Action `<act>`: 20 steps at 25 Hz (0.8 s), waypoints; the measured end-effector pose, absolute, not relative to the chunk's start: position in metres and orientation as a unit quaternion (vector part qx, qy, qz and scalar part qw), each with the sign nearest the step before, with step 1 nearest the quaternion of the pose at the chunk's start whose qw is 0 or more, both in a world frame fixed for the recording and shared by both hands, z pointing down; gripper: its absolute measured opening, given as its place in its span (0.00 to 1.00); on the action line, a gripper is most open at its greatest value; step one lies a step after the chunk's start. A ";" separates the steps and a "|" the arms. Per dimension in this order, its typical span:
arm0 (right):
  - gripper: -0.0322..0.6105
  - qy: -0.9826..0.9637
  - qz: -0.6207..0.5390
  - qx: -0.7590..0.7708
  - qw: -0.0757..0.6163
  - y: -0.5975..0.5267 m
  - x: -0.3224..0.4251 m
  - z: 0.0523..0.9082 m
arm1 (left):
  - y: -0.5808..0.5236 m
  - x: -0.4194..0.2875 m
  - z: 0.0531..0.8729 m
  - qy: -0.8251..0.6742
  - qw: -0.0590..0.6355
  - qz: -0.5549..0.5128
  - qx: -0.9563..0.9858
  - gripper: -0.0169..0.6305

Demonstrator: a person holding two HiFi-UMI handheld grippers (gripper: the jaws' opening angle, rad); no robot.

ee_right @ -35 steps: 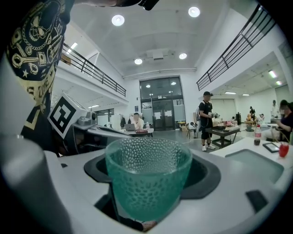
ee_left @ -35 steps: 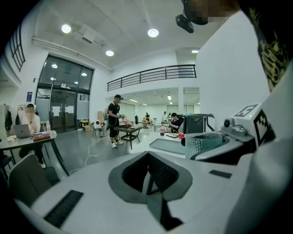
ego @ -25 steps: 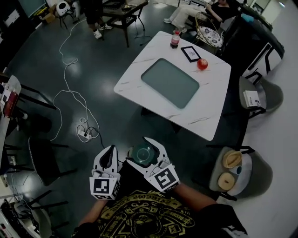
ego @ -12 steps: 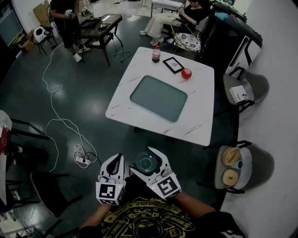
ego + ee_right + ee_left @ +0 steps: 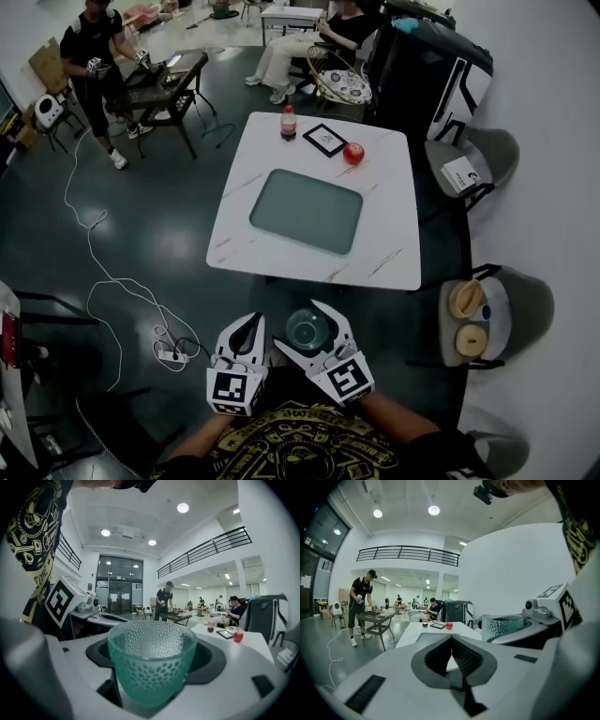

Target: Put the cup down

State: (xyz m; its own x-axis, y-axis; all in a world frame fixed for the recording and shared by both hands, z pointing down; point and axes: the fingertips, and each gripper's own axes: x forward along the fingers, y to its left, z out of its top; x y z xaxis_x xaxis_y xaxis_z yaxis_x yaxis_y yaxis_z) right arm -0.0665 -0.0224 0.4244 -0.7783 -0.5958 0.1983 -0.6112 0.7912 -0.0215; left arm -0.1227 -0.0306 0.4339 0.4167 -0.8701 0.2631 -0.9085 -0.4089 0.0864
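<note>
A green dimpled glass cup (image 5: 307,329) stands upright between the jaws of my right gripper (image 5: 313,322), which is shut on it in front of my chest. The right gripper view shows the cup (image 5: 151,660) filling the space between the jaws. My left gripper (image 5: 250,325) hangs just left of it, jaws together and holding nothing. From the left gripper view the cup (image 5: 502,626) appears at the right. A white marble table (image 5: 384,246) with a grey-green mat (image 5: 306,210) lies ahead, beyond both grippers.
At the table's far edge stand a bottle (image 5: 288,123), a small picture frame (image 5: 325,139) and a red apple (image 5: 353,153). Chairs (image 5: 497,323) stand to the right. A cable with a power strip (image 5: 170,354) lies on the floor at left. A person (image 5: 94,56) stands far left.
The table has shifted towards the middle of the head view and nearer to the grippers. Both grippers keep the same pose, with the cup still held in the right one.
</note>
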 end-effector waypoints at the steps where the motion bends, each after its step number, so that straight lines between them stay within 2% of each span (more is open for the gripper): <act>1: 0.67 -0.938 0.043 0.332 0.089 -0.026 -0.067 0.424 | -0.034 -0.123 0.432 -0.526 0.107 0.088 0.839 0.04; 12: 0.67 -0.900 0.036 0.426 0.086 -0.051 -0.050 0.417 | -0.059 -0.112 0.430 -0.466 0.095 0.078 0.876 0.04; 20: 0.67 -0.895 0.019 0.434 0.104 -0.054 -0.052 0.406 | -0.064 -0.110 0.427 -0.450 0.098 0.067 0.885 0.04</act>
State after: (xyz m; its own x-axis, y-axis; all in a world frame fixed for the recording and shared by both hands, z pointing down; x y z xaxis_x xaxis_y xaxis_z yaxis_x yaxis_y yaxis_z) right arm -0.0518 -0.0536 0.4062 -0.6019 -0.7724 0.2027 -0.7805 0.6227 0.0554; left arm -0.1100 -0.0638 0.4270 0.5866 -0.7831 0.2064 -0.8093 -0.5763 0.1134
